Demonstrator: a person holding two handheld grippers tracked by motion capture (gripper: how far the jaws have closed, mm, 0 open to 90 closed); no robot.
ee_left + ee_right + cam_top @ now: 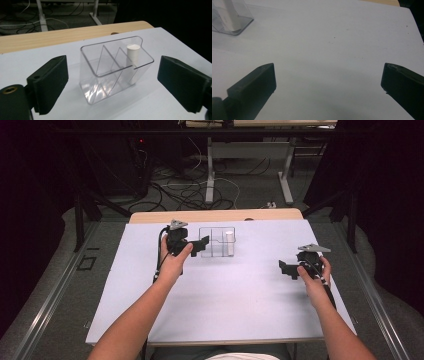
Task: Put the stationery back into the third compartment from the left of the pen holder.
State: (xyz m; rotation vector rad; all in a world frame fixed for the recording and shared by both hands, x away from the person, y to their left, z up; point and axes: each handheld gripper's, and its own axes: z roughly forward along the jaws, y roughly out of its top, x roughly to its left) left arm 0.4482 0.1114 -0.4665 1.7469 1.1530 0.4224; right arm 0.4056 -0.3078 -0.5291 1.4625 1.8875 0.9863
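High view layout: a clear plastic organizer (216, 241) stands on the white table cover (225, 310) toward twelve o'clock, with the left gripper (204, 243) just beside its nine o'clock side and the right gripper (285, 268) well apart from it, toward four o'clock.
Organizer: a see-through box split by slanted dividers into compartments; it stands upright, and the wooden table edge (215, 215) runs behind it.
White cylinder: a short white tube (132, 53) stands upright in the end compartment, the one at the organizer's three o'clock end in the high view; the other compartments look empty.
Left gripper state: jaws wide apart with nothing between the pads (51, 82); in the left gripper view the organizer (112, 68) sits ahead of them, not touched.
Right gripper state: jaws spread apart over bare cover (329, 57), holding nothing; in the right gripper view the organizer corner (235, 26) and the tube (229, 15) lie off at ten o'clock.
Done so far: judging by how things lie, the tube is already placed in its slot and the left tool has let go.
Left to do: no other loose item lies on the cover, so little appears to remain beyond drawing the hands back; whether more pieces are meant for the empty slots cannot be told.
Writing and brands: none readable on the organizer, the tube, the grippers or the cover.
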